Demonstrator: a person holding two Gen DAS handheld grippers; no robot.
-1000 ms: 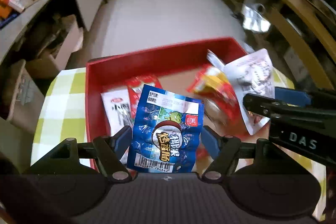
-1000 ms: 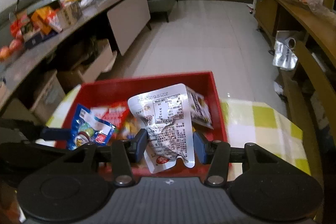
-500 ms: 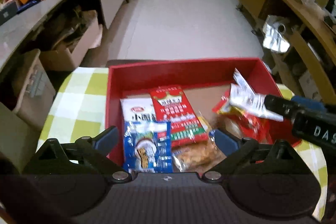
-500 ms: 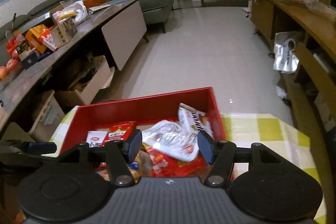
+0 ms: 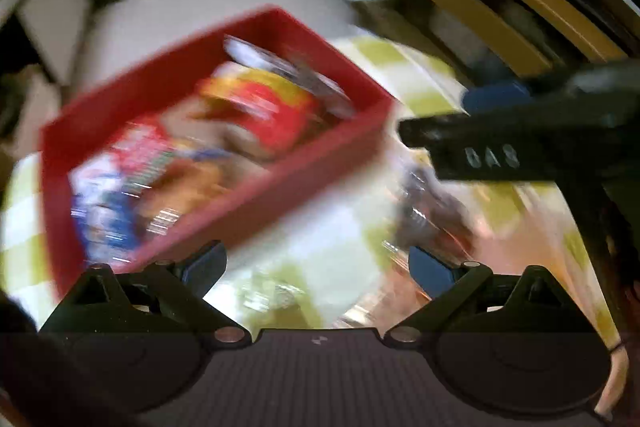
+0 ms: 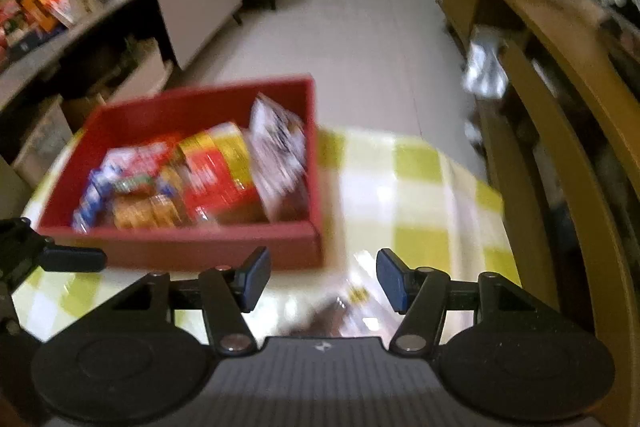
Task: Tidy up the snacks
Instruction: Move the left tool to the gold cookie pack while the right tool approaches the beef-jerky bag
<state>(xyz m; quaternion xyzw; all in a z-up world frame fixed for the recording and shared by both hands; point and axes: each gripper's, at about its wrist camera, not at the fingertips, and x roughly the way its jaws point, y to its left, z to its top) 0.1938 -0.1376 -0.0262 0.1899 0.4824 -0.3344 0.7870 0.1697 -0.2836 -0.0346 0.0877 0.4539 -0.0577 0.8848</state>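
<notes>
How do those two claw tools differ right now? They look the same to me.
The left gripper is spread wider; the right gripper stands narrower. The left one hovers at the red box's near wall, while the right one hangs over the checked tablecloth beside it. Both have blue-tipped fingers, have just been opening, and hold nothing.

My pads (image 6: 390,281) blue. Box (image 6: 192,107) red. Cloth (image 6: 416,195) green/white check. Packs inside: red-yellow (image 6: 216,163), blue-white (image 6: 94,195), silver w/ black print (image 6: 280,139).
</notes>
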